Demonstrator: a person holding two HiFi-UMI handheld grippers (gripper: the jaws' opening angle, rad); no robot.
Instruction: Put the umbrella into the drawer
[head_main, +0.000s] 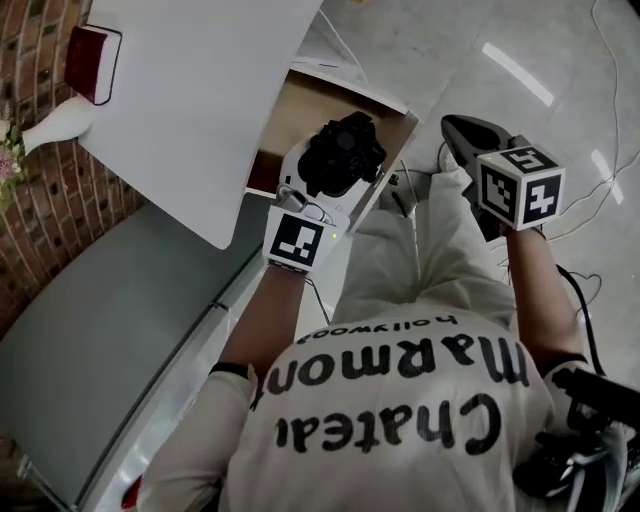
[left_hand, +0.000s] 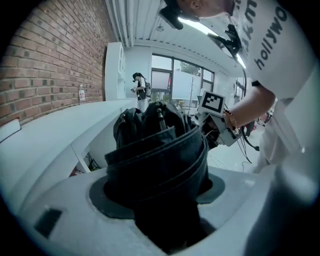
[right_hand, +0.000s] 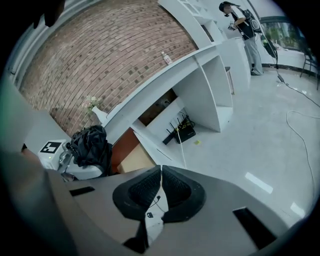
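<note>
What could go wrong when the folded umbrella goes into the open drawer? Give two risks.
1. The umbrella bulges loosely beyond the left gripper that clamps it, so fabric may snag on the drawer rim.
2. The white tabletop overhangs part of the drawer, so the bundle might knock its edge. The right gripper, shut and empty, is off to the side and steadies nothing.

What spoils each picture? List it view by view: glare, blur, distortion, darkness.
Head view: sharp, with glare streaks on the glossy floor. Left gripper view: fisheye with black corners; the umbrella, close to the lens, fills the middle as a dark, underexposed mass against bright windows. Right gripper view: fisheye bows the brick wall and the white shelving; a light patch glares on the floor.
</note>
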